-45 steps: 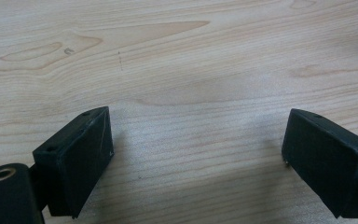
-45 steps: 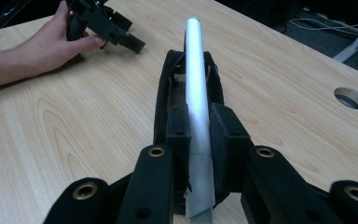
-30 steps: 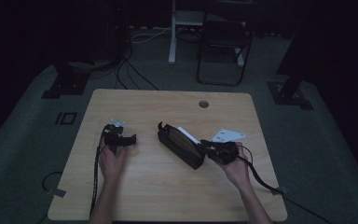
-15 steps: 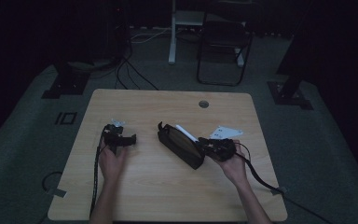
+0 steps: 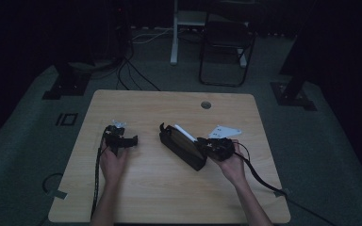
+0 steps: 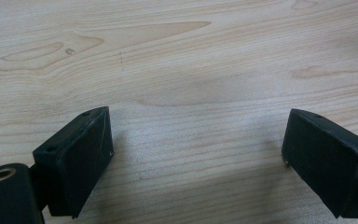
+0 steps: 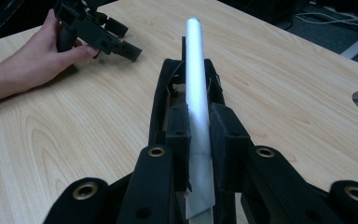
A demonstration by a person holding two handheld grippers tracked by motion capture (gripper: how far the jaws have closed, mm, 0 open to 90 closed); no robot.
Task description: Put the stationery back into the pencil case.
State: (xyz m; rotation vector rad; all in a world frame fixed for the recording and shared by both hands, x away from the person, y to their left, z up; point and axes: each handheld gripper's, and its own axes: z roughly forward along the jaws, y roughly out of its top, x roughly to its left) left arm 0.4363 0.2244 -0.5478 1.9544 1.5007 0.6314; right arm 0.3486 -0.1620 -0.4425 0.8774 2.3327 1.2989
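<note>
Right gripper (image 7: pixel 198 140) is clamped on the white tube (image 7: pixel 196 84), at frame centre over the open black case (image 5: pixel 183 147); left gripper (image 6: pixel 196 158) rests apart; lower the tube lengthwise into the case, keeping it level.

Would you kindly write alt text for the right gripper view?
The right gripper is shut on a white tube held over an open black case on a wooden table. Beyond, a hand rests with the left gripper.
</note>
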